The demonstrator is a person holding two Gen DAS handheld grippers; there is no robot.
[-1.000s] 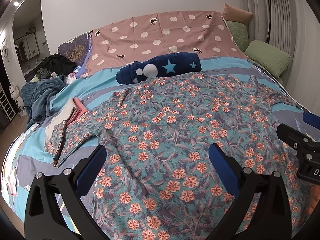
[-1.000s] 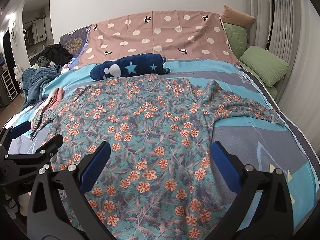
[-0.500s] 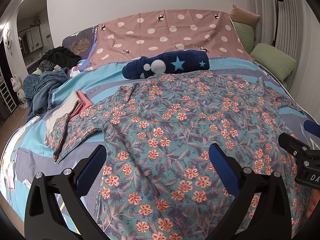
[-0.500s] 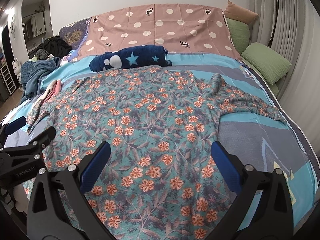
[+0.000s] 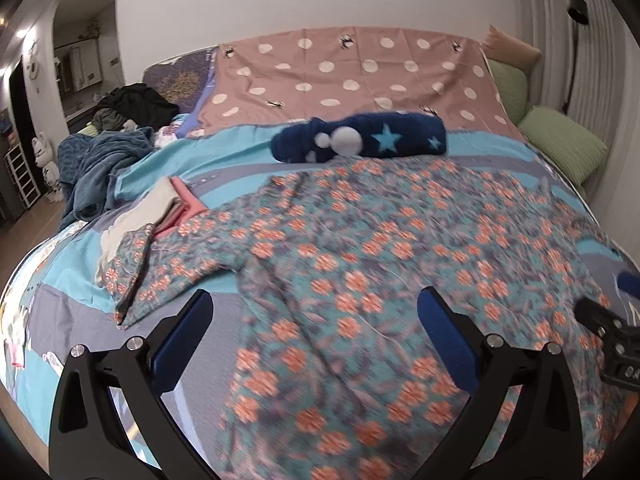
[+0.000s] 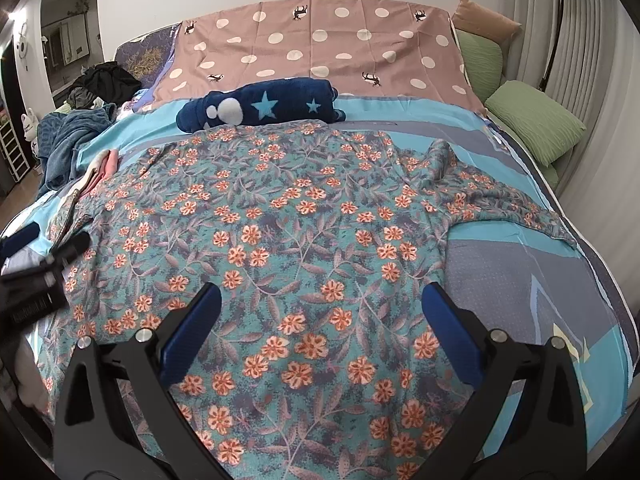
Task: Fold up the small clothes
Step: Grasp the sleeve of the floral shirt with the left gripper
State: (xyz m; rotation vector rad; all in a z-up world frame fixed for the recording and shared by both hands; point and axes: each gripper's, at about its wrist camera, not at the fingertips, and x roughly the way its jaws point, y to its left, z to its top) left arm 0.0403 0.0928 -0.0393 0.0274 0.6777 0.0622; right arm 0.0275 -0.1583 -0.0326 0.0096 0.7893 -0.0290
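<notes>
- The floral shirt (image 6: 304,232) lies spread flat across the bed (image 6: 520,280), sleeves out.
- Left gripper (image 5: 316,332) has swung toward the left sleeve (image 5: 160,272); likely grabbing next.
- Both it and the right gripper (image 6: 320,320) are spread wide, empty.

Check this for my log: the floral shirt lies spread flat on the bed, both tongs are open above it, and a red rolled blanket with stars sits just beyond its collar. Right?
One thing is wrong: the rolled blanket is dark blue, not red, as the right wrist view shows. The rest stands: the floral shirt lies spread on the bed, and the left tongs and right tongs are open above it.
</notes>
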